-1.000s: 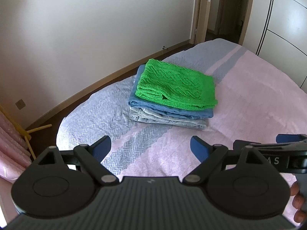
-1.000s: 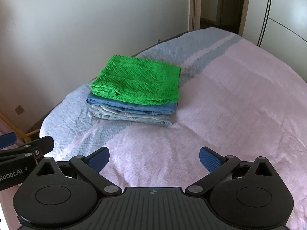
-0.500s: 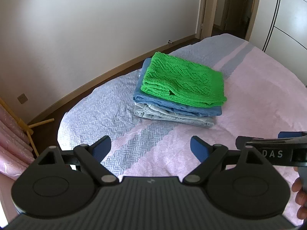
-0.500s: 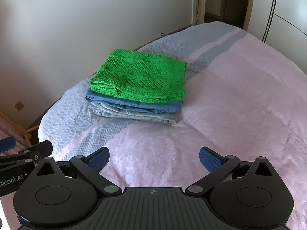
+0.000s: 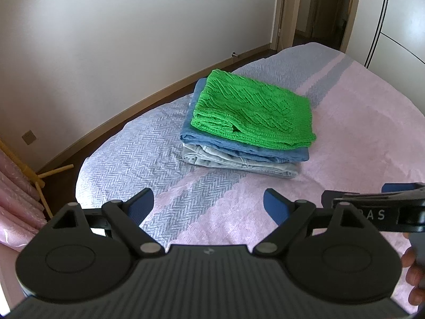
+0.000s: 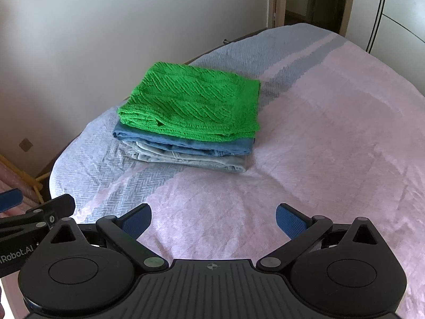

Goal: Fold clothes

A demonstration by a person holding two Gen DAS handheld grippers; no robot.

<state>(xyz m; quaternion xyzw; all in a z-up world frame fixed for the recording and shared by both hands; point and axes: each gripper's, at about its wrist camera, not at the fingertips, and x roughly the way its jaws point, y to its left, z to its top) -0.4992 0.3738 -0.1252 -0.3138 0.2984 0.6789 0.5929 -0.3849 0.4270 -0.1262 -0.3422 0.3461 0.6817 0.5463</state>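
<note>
A folded green knit sweater (image 5: 255,111) lies on top of a folded blue garment (image 5: 239,148) and folded pale jeans (image 5: 233,162), stacked on the pink and grey bed cover (image 5: 164,159). The stack also shows in the right wrist view, with the sweater (image 6: 196,103) on top. My left gripper (image 5: 208,203) is open and empty, held above the cover short of the stack. My right gripper (image 6: 213,219) is open and empty, also short of the stack. Each gripper shows at the edge of the other's view.
A cream wall (image 5: 119,40) and a strip of dark floor run along the bed's left side. A wooden rack with pink cloth (image 5: 18,175) stands at the left. A doorway (image 5: 318,8) and white wardrobe doors (image 5: 398,26) are at the far right.
Both grippers have drawn slightly closer to the stack and tilted down; the stack sits a little lower and larger in both views. Both stay open and empty.
</note>
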